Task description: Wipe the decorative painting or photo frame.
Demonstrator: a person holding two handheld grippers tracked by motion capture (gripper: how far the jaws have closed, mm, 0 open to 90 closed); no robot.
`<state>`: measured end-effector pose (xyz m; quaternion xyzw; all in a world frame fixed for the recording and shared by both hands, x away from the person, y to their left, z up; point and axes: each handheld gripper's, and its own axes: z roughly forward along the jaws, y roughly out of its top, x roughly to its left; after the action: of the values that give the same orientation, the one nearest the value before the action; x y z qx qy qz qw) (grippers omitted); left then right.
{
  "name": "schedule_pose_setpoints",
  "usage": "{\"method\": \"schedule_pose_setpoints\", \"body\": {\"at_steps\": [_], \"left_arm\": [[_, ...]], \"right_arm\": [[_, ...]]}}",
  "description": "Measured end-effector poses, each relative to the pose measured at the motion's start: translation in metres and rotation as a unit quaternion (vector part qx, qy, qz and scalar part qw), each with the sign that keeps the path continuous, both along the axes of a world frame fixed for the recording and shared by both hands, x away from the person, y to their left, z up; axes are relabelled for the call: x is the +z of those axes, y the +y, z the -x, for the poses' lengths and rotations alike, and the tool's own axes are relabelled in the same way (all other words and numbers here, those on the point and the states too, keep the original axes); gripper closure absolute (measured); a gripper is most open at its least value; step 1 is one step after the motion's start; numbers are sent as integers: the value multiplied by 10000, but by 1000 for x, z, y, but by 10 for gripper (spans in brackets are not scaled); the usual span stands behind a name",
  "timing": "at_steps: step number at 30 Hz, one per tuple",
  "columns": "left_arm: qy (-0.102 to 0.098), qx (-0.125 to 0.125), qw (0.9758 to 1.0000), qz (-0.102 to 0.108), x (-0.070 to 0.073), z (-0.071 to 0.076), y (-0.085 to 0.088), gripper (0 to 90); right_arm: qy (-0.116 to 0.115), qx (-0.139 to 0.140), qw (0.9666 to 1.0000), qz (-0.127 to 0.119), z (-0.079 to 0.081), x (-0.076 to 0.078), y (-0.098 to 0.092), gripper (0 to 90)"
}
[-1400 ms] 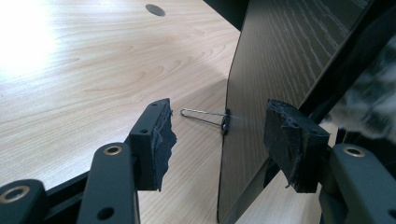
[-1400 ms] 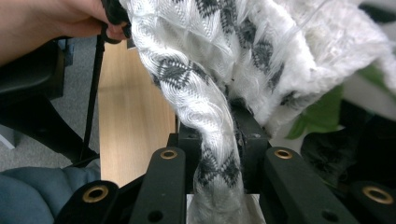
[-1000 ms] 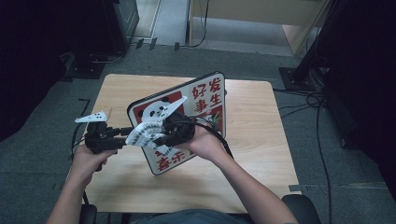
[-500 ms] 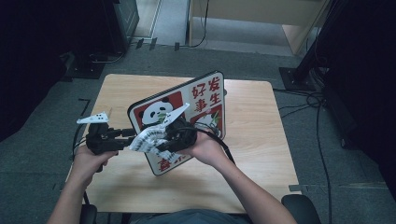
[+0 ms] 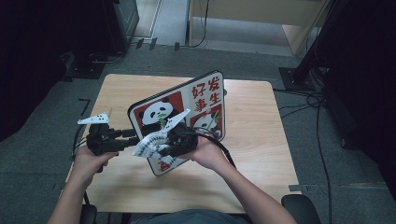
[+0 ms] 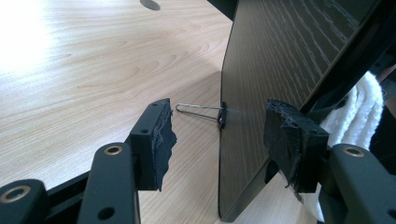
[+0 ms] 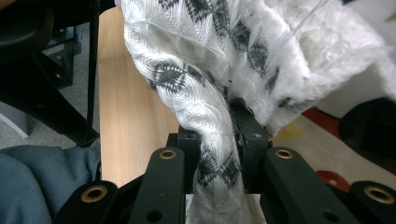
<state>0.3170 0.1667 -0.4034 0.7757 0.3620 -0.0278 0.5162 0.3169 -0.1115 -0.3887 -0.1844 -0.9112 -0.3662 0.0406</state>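
The work in hand reads as wiping the face of a panda board with a cloth. The board stands tilted on the wooden table, its lower edge resting on the tabletop near the person's side. The right gripper has its jaws clenched on a bunched fold of the cloth; the right gripper view shows the fabric pinched tight between the two black jaws, the rest billowing out beyond them. The left gripper sits at the board's left edge with jaws spread wide, one pad either side of the panel; neither pad appears to press on it. To do the step well, the left jaws likely need to close on the edge first, so the board does not tip or slide under the wipe; the cloth should then meet the printed face flat, with light strokes. A thin wire loop, clipped at the board's back, pokes out toward the left pad and could snag. The board is dark-rimmed with rounded corners, red and white panels, pandas and red characters; its back is dark wood-grain. The cloth is white knit with a grey diamond pattern, soft and loosely crumpled.
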Motion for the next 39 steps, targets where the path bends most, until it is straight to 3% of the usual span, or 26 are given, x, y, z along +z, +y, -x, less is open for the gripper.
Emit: {"method": "schedule_pose_setpoints", "body": {"at_steps": [19,28,32,39], "left_arm": [[-8,-38,10000,-33,0,1,-1,427],[-2,-44,10000,-37,-1,0,-1,427],[1,-46,10000,-42,-1,1,-2,427],[10,-52,10000,-39,-1,1,-2,427]], "right_arm": [[13,40,9999,124,4,-19,-4,767],[88,21,9998,180,7,-32,-6,766],[7,50,9998,170,9,-39,-7,767],[120,53,9996,245,12,-54,-7,767]]}}
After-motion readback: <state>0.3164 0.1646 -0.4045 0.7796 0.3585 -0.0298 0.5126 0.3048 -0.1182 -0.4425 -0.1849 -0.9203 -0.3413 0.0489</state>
